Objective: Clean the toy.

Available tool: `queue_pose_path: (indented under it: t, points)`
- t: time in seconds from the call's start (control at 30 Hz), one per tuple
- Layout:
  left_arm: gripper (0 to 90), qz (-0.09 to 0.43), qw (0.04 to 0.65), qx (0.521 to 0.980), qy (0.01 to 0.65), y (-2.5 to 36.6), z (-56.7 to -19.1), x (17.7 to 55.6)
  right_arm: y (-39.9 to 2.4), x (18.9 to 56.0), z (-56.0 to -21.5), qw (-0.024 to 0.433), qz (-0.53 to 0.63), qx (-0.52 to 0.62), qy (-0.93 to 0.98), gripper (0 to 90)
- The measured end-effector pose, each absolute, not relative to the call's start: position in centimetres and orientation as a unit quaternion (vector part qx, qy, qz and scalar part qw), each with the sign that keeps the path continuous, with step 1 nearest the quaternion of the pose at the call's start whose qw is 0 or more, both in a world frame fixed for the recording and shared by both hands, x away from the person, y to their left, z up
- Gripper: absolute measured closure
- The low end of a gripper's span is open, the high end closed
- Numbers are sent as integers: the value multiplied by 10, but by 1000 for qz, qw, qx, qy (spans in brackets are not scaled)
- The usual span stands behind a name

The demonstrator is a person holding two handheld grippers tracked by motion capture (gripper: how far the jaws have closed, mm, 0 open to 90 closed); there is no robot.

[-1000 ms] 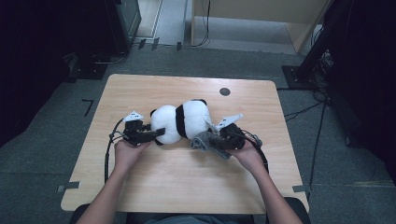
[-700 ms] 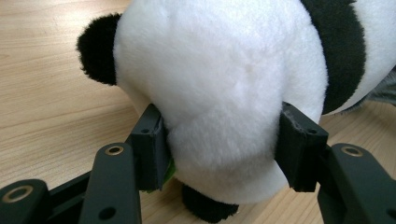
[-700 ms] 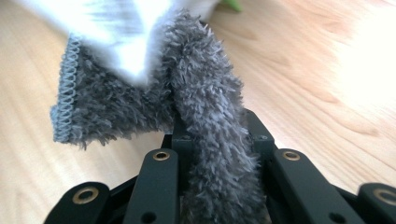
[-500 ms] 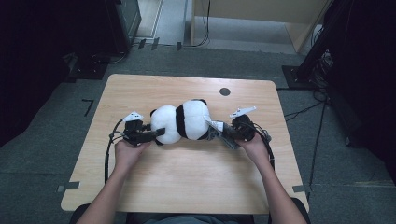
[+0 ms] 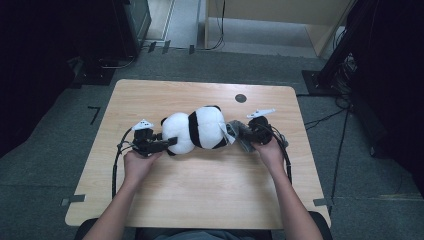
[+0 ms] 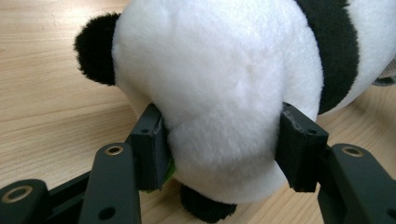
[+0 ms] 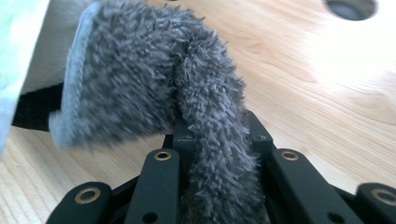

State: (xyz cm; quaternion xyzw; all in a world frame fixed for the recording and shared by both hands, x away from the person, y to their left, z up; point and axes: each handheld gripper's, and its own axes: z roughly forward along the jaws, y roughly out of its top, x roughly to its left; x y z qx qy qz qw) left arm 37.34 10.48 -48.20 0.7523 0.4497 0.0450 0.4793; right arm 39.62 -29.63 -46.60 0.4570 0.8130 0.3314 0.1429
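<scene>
A plush panda (image 5: 196, 130) is lying on its side near the middle of the wooden table (image 5: 200, 195), and everything else sits around it. At the panda's white end, toward the person's left, the left gripper (image 5: 162, 145) is clamping the plush, its 2 jaws pressing into the white fur from either side; in the left gripper view the fingers (image 6: 149, 147) are sinking into the panda (image 6: 219, 84). At the panda's opposite end, the right gripper (image 5: 245, 136) is pinching a grey fuzzy cloth (image 5: 239, 134), jaws nearly together around the bunched fabric (image 7: 205, 135). A small dark round hole (image 5: 240, 98) is sitting beyond the panda, near the table's far edge.
</scene>
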Motion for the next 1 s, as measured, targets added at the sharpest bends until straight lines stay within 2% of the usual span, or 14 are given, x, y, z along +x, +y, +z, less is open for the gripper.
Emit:
queue_pose_path:
  t: [0.17, 0.27, 0.43, 0.57, 0.73, 1.0]
  points:
    - [426, 35, 484, 747, 454, 106, -481, 373, -322, 392, -465, 166, 337, 483, 791, 730]
    - [422, 38, 484, 747, 454, 106, -482, 373, -334, 393, -475, 158, 338, 500, 781, 708]
    - [412, 43, 485, 747, 453, 106, -484, 374, -332, 395, -489, 138, 334, 492, 792, 498]
    - [403, 43, 486, 746, 454, 106, -484, 375, -326, 392, -482, 168, 329, 472, 801, 360]
    - [370, 43, 485, 746, 454, 106, -483, 375, -322, 386, -467, 195, 341, 458, 797, 263]
    - [326, 45, 479, 750, 454, 105, -482, 372, -307, 374, -439, 168, 434, 423, 777, 134]
